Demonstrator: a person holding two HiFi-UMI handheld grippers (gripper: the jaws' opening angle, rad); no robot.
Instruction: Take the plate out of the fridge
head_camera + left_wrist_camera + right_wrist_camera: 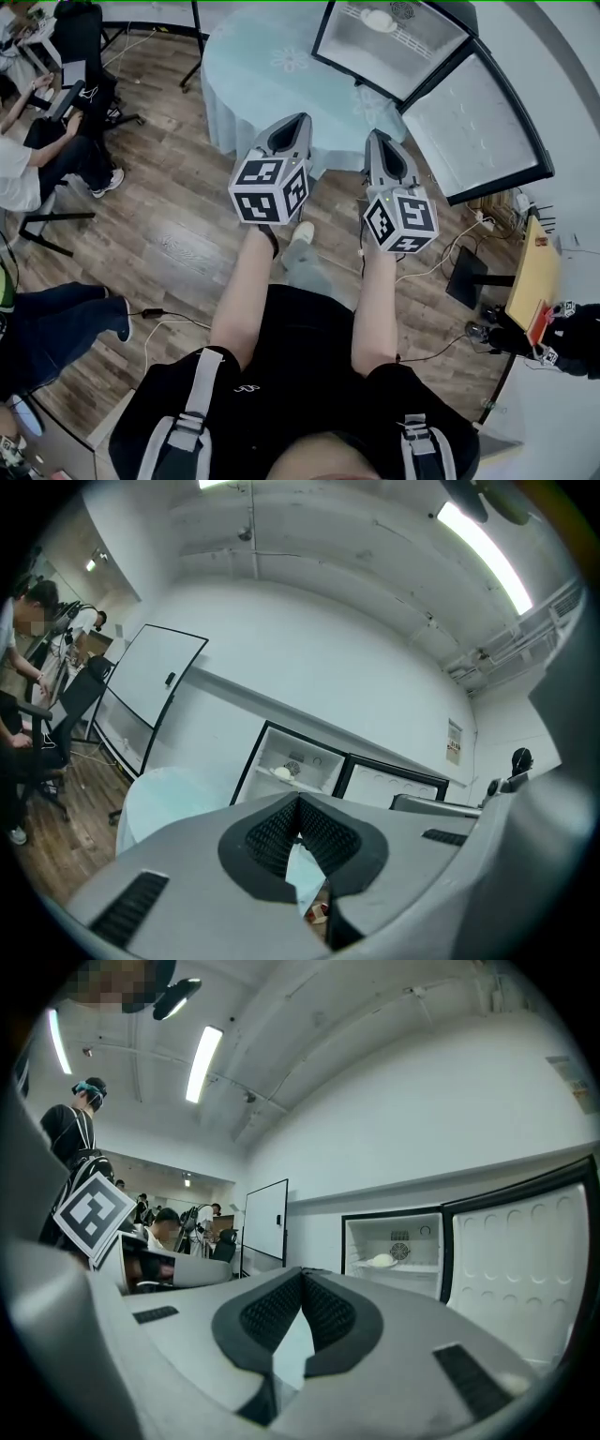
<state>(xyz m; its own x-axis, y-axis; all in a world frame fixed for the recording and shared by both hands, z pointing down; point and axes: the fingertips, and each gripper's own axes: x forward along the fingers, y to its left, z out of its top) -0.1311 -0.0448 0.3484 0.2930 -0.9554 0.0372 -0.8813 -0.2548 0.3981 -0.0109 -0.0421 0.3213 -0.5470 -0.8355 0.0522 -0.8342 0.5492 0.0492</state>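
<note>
A small fridge [394, 42] stands open at the far end of a round table with a pale blue cloth [281, 70]. A white plate [380, 21] lies on its upper shelf; I also see the plate [283, 772] in the left gripper view and the plate [380, 1261] in the right gripper view. My left gripper [291, 124] and right gripper [380, 141] are held side by side over the floor, well short of the fridge and pointing toward it. The left gripper [298, 801] is shut and empty. The right gripper [302, 1274] is also shut with nothing in it.
The fridge door [473, 127] swings out to the right. People sit on chairs [56, 220] at the left on the wooden floor. Cables [459, 244] and a yellow stand [532, 272] are at the right. A whiteboard [155, 691] stands beyond the table.
</note>
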